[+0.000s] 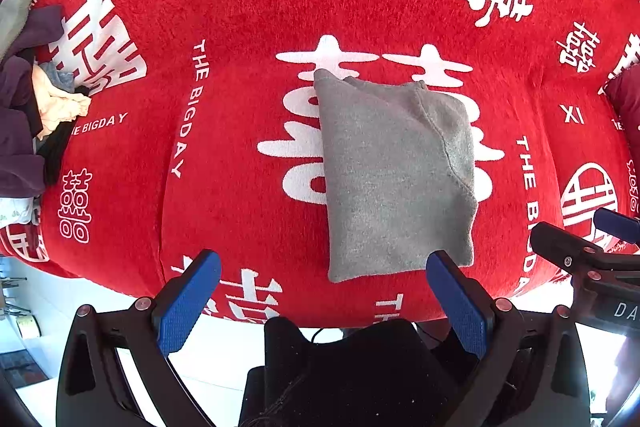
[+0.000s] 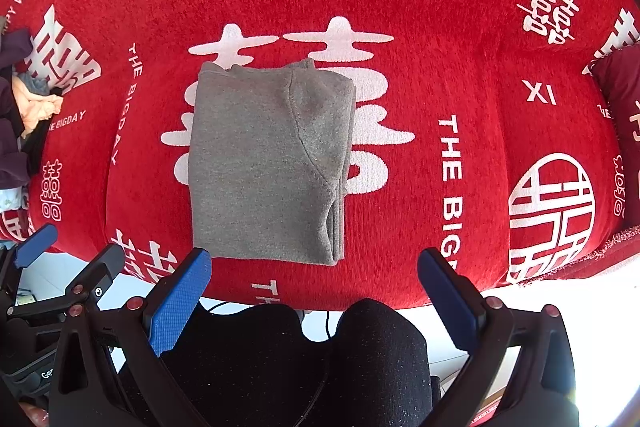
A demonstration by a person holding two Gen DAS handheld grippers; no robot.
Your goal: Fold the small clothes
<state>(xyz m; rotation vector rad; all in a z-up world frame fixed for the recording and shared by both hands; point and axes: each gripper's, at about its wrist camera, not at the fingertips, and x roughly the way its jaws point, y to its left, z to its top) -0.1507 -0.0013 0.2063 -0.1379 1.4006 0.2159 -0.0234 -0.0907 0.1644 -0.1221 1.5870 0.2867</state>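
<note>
A grey knit garment (image 1: 394, 171) (image 2: 268, 163) lies folded into a compact rectangle on the red sofa seat (image 1: 240, 107) (image 2: 460, 67). My left gripper (image 1: 324, 267) hovers open just in front of the garment's near edge, with its right blue pad (image 1: 456, 299) close to the garment's near right corner. The right gripper (image 2: 316, 267) is open too, just short of the near edge, nothing between its blue pads (image 2: 180, 303). The right gripper (image 1: 592, 247) shows at the right of the left wrist view, and the left gripper (image 2: 60, 267) at the left of the right wrist view.
A heap of unfolded clothes (image 1: 32, 99) (image 2: 24, 115), purple, peach and black, lies at the sofa's left end. A dark red cushion (image 2: 624, 115) (image 1: 626, 99) sits at the right end. A person's dark-clad knees (image 2: 304, 355) are below the grippers, over a white floor (image 1: 224, 355).
</note>
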